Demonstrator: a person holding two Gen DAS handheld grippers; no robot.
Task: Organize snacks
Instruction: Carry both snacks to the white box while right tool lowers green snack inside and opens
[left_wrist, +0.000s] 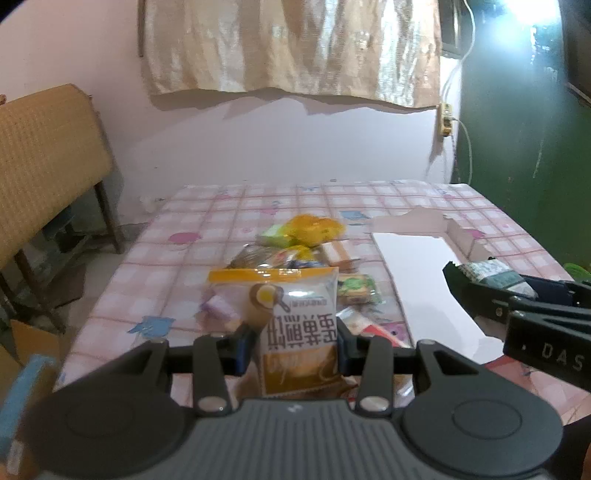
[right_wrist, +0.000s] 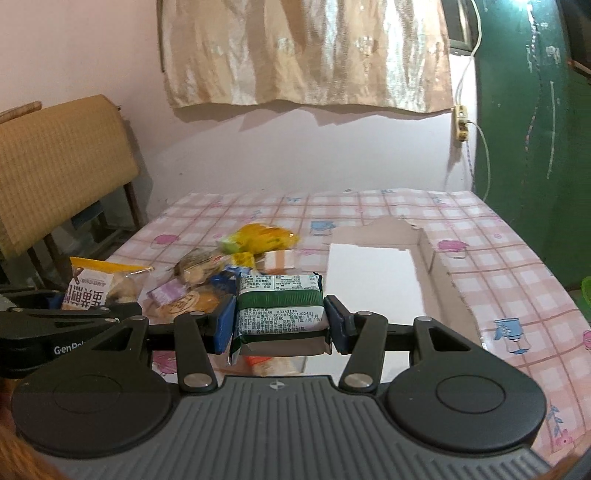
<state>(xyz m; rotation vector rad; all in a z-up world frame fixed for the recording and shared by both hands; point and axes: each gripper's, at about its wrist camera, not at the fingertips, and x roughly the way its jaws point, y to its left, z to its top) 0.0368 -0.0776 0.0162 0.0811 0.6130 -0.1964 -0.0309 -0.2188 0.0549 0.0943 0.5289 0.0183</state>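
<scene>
My right gripper's (right_wrist: 280, 321) fingers squeeze the green snack pack (right_wrist: 279, 301), long side across them. My left gripper (left_wrist: 297, 345) squeezes the yellow snack bag (left_wrist: 295, 314). The open box (right_wrist: 373, 277) lies at one o'clock from the green pack, nearer my right hand.

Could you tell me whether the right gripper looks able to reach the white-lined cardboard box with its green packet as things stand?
Probably yes: the cardboard box lies open just ahead of the right gripper, with nothing between.
</scene>
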